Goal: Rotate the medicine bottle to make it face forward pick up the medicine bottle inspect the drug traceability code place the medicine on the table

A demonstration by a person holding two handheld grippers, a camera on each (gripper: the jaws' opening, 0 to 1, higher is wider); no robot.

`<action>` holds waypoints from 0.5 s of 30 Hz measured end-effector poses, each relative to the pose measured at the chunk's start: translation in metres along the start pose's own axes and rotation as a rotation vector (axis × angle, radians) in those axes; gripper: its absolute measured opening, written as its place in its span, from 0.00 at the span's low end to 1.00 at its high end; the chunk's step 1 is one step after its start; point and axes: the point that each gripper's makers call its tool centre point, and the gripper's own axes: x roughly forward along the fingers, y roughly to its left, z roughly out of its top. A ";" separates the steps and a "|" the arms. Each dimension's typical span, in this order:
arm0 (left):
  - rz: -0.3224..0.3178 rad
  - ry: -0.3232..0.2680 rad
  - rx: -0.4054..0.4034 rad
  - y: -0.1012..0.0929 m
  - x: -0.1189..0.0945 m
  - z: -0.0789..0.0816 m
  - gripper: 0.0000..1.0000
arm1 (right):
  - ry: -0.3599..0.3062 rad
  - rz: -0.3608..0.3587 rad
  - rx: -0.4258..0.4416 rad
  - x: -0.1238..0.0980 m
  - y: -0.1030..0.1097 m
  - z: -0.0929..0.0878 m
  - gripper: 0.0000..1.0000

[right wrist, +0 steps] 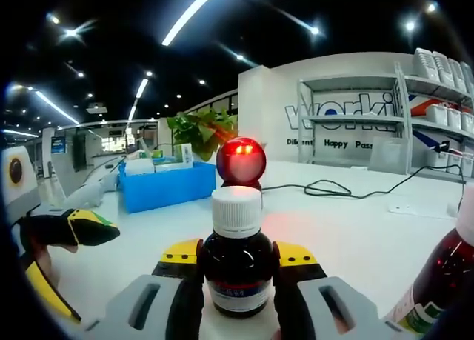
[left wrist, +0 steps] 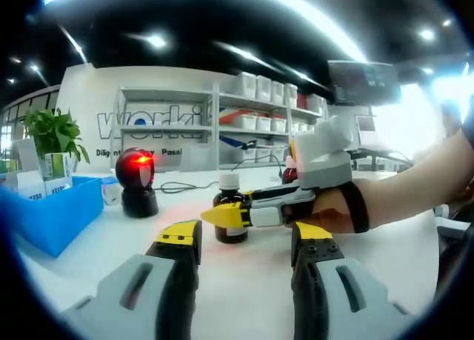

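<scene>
A brown medicine bottle (right wrist: 237, 270) with a white cap and a blue-and-white label stands on the white table (right wrist: 355, 236). My right gripper (right wrist: 238, 260) is shut on it, one yellow-tipped jaw pressed to each side. In the left gripper view the same bottle (left wrist: 228, 199) stands mid-table, and the right gripper (left wrist: 222, 216), held by a hand, clasps it from the right. My left gripper (left wrist: 246, 240) is open in front of the bottle with nothing between its jaws. It also enters the right gripper view at the left as the left gripper (right wrist: 63, 255).
A black scanner (left wrist: 138, 181) with a glowing red head (right wrist: 241, 161) stands behind the bottle, its cable trailing right. A blue bin (left wrist: 52, 214) with boxes and a green plant (left wrist: 52, 132) sit at the left. A second reddish bottle (right wrist: 441, 281) stands at the right. Shelves (left wrist: 252, 118) line the back.
</scene>
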 end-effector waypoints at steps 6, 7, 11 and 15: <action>-0.002 0.002 0.005 -0.001 0.000 0.000 0.39 | -0.029 0.016 -0.018 -0.006 -0.001 0.013 0.47; -0.002 0.002 0.005 -0.002 0.000 0.000 0.39 | -0.028 0.022 -0.041 -0.009 0.002 0.016 0.47; -0.002 0.001 0.007 -0.002 0.000 0.000 0.39 | -0.050 0.040 -0.066 -0.019 0.009 0.030 0.49; -0.002 0.003 0.015 -0.003 0.000 0.000 0.39 | -0.091 0.052 -0.019 -0.027 0.009 0.049 0.49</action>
